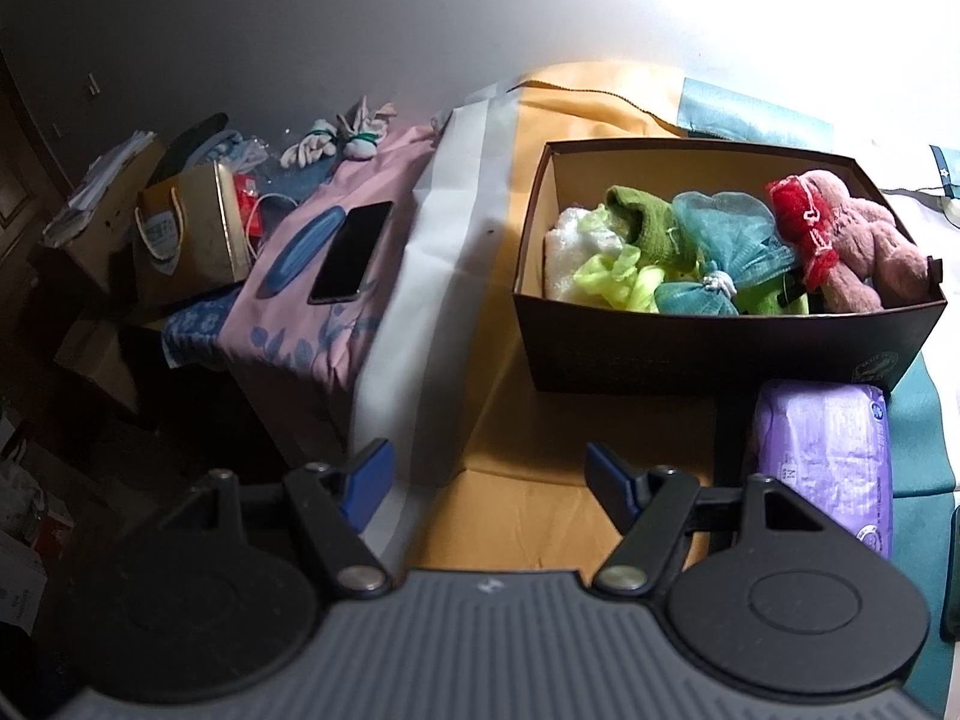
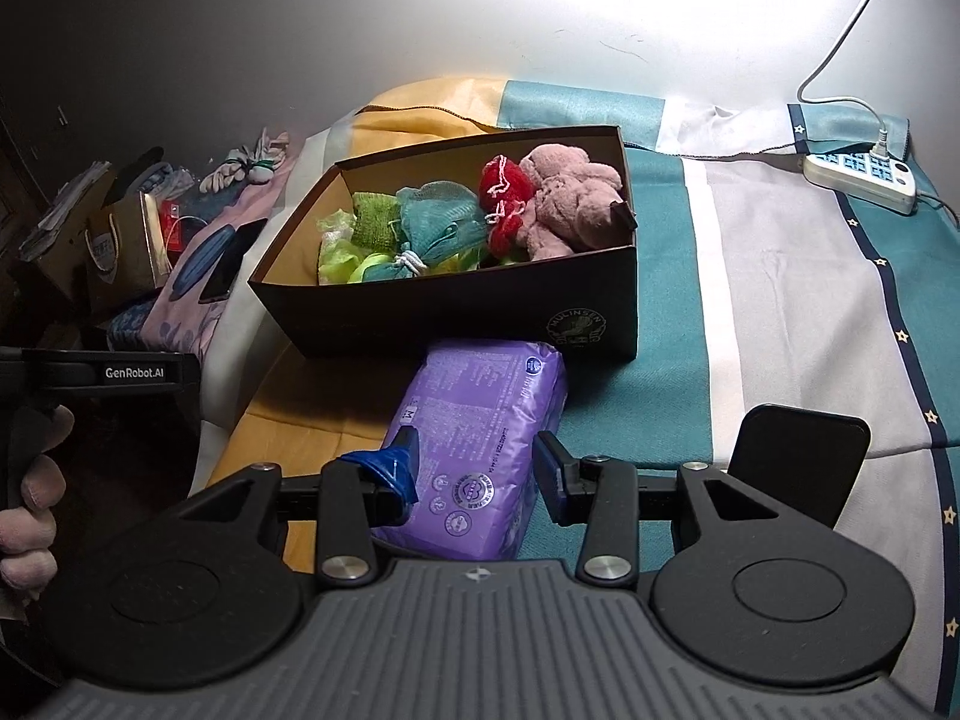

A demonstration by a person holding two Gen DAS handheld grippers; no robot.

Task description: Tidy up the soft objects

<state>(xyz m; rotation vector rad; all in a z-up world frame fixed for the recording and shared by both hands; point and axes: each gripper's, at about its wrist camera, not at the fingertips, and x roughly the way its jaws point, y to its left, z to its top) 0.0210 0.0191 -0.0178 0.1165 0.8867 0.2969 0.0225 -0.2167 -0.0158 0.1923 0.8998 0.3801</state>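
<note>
A dark cardboard box (image 1: 720,372) (image 2: 450,324) stands on the bed. It holds a pink plush toy (image 1: 864,246) (image 2: 570,198), a red mesh puff (image 1: 804,222) (image 2: 504,186), a teal mesh puff (image 1: 726,234) (image 2: 438,210) and a green cloth (image 1: 642,216) (image 2: 372,210). In front of the box lies a purple soft pack (image 1: 822,456) (image 2: 480,420). My right gripper (image 2: 474,471) is shut on the pack's near end, one blue pad on each side. My left gripper (image 1: 489,474) stands open and empty over the yellow sheet, left of the pack.
The bed's left edge drops to a dark floor. Beyond the edge, a pink-covered surface carries a phone (image 1: 351,252) and a gold gift bag (image 1: 186,234). A power strip (image 2: 861,174) lies at the far right. A dark flat object (image 2: 798,462) sits by the right gripper. A hand (image 2: 30,498) grips the left tool.
</note>
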